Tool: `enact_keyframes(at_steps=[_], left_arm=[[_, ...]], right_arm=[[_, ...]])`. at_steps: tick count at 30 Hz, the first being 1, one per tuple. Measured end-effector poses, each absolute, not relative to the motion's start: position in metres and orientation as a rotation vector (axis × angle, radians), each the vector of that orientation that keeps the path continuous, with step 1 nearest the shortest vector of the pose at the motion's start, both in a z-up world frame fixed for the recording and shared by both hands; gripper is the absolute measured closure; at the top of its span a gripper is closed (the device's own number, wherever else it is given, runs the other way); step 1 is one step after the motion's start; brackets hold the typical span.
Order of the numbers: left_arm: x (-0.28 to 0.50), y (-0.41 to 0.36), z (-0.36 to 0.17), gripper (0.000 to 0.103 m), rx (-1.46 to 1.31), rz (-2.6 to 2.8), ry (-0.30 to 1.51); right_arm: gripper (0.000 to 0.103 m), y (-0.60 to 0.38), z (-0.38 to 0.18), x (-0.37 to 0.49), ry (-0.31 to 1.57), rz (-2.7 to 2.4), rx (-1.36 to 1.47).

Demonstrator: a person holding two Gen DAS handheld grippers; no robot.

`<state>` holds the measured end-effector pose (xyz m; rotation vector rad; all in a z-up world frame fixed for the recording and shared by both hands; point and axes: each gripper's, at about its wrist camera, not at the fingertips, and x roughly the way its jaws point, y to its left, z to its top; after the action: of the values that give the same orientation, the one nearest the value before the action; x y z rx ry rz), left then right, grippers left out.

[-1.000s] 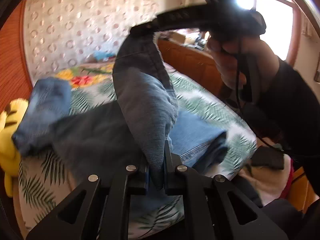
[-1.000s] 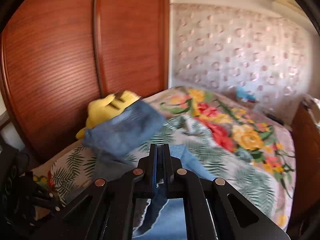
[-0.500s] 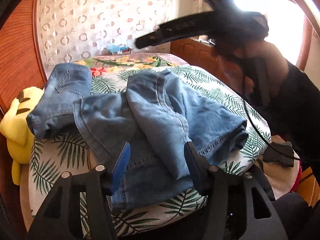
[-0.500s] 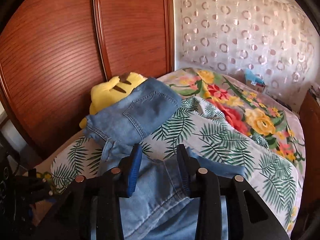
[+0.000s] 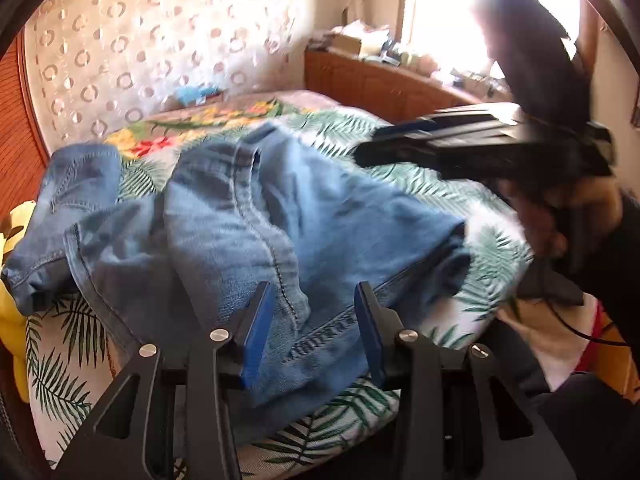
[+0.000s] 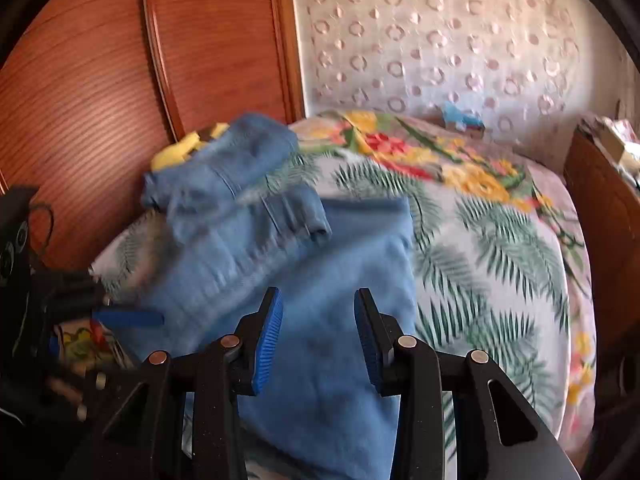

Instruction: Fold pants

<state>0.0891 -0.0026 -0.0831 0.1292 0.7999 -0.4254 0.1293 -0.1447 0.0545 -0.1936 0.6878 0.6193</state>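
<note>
**Jeans lay loose on the bed, both tongs spread above them**

A bed (image 5: 460, 200) with a palm-leaf and flower cover filled both views. Beside it rose a reddish wooden wardrobe (image 6: 120, 80), and behind it a wall of pale ring-patterned paper (image 6: 440, 40). A yellow plush toy (image 6: 180, 150) sat at the bed's edge against the wardrobe, partly buried under one end of the jeans (image 5: 260, 220). A low wooden cabinet (image 5: 380, 84) under a bright window carried blurred clutter — too washed out to name.

The jeans lay crumpled across the near half of the bed, one leg folded over the other, a hem running to the near edge. Nothing stood between either tool and the cloth.

The left tongs (image 5: 310, 328) pointed down at the denim, their blue pads apart and closing, with a ridge of seam seen between them but no pad pressing on it. In the left view, the right hand (image 5: 560, 216) gripped its tool's handle at the right, the black fingers of the right tongs (image 6: 318, 336) reaching level over the bed — motion-blurred. In their own view those tongs stood spread, tilted down over the flat blue leg, holding nothing.
</note>
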Motion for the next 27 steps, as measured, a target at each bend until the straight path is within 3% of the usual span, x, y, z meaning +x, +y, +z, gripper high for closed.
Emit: enact_keyframes(at_steps=[7,10,14,27], left_arm=[[0.1,0.0,-0.103,0.06,0.217,-0.319,0.834],[0.098,0.007,-0.105,0.079,0.219,-0.289,0.823],[0.092,0.033,-0.093,0.091,0.107,-0.283,0.793],[0.061,0.111,-0.083,0.093,-0.101,-0.147,0.777]], right_arm=[[0.065,-0.155,0.036,0.114,0.712,0.583,-0.178],[0.065,-0.154,0.029,0.108,0.716,0.571,-0.176],[0.065,-0.157,0.023,0.103,0.724,0.563,-0.18],[0.064,-0.163,0.009,0.098,0.717,0.552,-0.171]])
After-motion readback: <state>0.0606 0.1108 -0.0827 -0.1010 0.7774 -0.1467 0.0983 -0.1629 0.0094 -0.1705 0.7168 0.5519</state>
